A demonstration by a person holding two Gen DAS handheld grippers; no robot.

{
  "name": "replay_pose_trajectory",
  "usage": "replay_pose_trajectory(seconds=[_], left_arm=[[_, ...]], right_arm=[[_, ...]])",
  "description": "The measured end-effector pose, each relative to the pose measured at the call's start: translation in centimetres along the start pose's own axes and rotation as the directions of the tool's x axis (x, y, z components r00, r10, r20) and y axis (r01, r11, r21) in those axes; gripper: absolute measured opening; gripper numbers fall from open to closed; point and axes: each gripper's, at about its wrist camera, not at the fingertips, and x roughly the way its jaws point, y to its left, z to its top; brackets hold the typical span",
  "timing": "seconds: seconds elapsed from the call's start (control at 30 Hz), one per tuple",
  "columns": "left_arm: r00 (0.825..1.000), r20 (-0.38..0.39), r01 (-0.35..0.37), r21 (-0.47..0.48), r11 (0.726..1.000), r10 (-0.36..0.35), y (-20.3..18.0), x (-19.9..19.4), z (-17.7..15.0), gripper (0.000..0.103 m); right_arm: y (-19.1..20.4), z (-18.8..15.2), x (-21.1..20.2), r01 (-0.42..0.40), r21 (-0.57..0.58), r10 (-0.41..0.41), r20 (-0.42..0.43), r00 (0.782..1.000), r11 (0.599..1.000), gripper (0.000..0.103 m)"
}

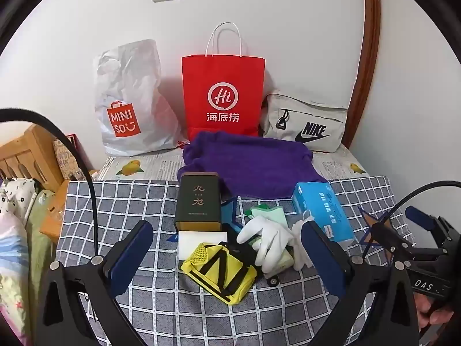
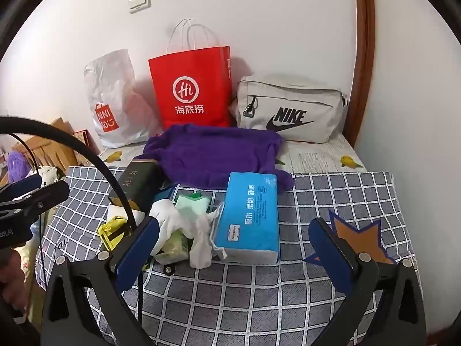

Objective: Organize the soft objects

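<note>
Checked grey cloth [image 1: 121,201] covers the near part of the table, and the loose items sit in a cluster at its middle. Along the far wall, left to right, stand a white plastic bag [image 1: 129,101], a red paper bag [image 1: 223,98] and a grey zip pouch [image 1: 305,124], upright and lined up, probably as containers for sorting. Just in front of them lies a purple towel [image 1: 250,164], spread flat. Nearer, left to right: a dark tin [image 1: 198,201] standing upright, a yellow mesh pouch [image 1: 219,271] lying near it, white gloves [image 1: 268,239] heaped over a green cloth [image 1: 268,212], and a blue tissue pack [image 2: 249,216] touching the gloves. The left gripper [image 1: 227,248] hangs above the yellow pouch and gloves, jaws wide apart, holding nothing. The right gripper [image 2: 233,239] hangs over the tissue pack, likewise spread and empty. Nothing soft is bagged yet; sorting appears not begun.
</note>
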Motion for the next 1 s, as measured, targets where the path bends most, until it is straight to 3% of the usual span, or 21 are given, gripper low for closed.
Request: replay_pose_trajectory(seconds=[0.13, 0.17, 0.4, 1.0], left_arm=[[1.0, -0.016, -0.013, 0.009, 1.0, 0.013, -0.1, 0.1, 0.2, 0.103], [0.999, 0.029, -0.016, 0.007, 1.0, 0.016, 0.0, -0.6, -0.3, 0.103], [1.0, -0.004, -0.031, -0.01, 0.999, 0.031, 0.3, -0.6, 0.0, 0.103], [0.999, 0.015, -0.05, -0.009, 0.999, 0.051, 0.5, -1.3, -0.2, 0.103]], right_arm=[[0.0, 0.0, -0.3, 0.006, -0.017, -0.006, 0.006, 1.0, 1.0, 0.102], [0.0, 0.1, -0.5, 0.008, -0.022, -0.008, 0.008, 1.0, 1.0, 0.102], [-0.1, 0.0, -1.2, -0.001, -0.005, 0.001, -0.001, 1.0, 1.0, 0.102], [0.8, 0.3, -1.2, -0.004, -0.009, 0.004, -0.009, 1.0, 1.0, 0.102]])
